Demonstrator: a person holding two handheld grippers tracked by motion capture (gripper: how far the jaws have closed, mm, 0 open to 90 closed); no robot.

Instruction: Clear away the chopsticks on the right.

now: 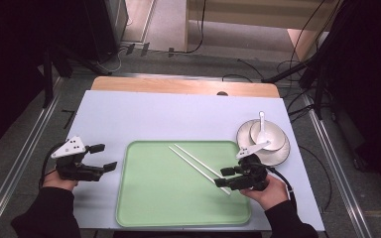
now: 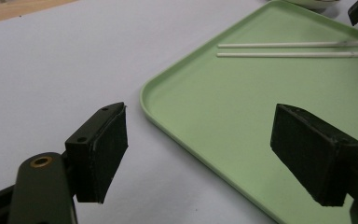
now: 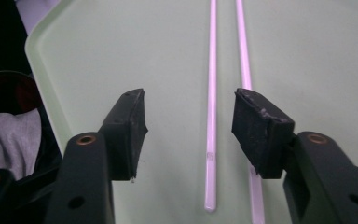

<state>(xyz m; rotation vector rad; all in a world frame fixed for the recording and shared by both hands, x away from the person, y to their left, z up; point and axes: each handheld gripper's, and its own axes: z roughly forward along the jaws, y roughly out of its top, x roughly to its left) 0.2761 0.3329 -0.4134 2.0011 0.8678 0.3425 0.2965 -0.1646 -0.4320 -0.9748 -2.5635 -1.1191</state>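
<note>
Left gripper is hovering over the desk's left edge beside the green tray, jaws standing wide with nothing between them. Two white chopsticks are lying side by side on the tray's right half, so placing them looks done. Right gripper is sitting at their near ends, jaws spread and gripping nothing; stacked bowls with spoon near the right edge are seemingly left to move.
</note>
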